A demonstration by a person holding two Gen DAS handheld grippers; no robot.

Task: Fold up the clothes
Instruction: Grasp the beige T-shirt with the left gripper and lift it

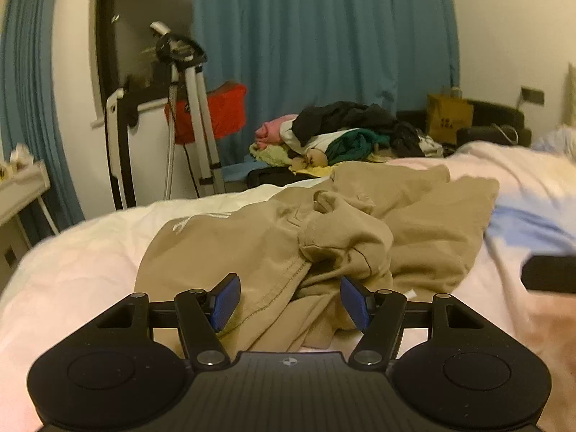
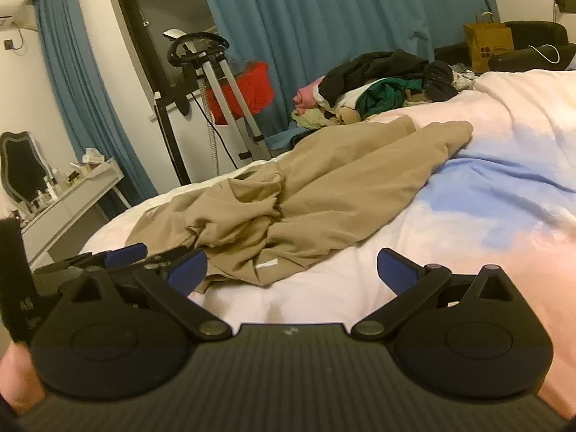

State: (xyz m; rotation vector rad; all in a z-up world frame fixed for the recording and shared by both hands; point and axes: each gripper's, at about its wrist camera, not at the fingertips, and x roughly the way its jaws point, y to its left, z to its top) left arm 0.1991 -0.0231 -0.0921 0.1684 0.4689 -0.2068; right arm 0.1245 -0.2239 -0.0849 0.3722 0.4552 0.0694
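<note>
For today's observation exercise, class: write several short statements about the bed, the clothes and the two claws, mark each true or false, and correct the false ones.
1. The tan garment lies crumpled on the bed. True.
2. The left claw is clamped shut. False: its jaws are open, with tan fabric between them.
3. The right claw grips the garment. False: it is open over bare bedding.
4. A pile of mixed clothes sits beyond the garment. True.

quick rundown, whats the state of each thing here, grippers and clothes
left gripper: open, fabric edge between its fingers
right gripper: open, over bare bedding
tan garment: crumpled, unfolded on the bed
bed cover: rumpled
clothes pile: heaped, unfolded
teal curtain: drawn shut
</note>
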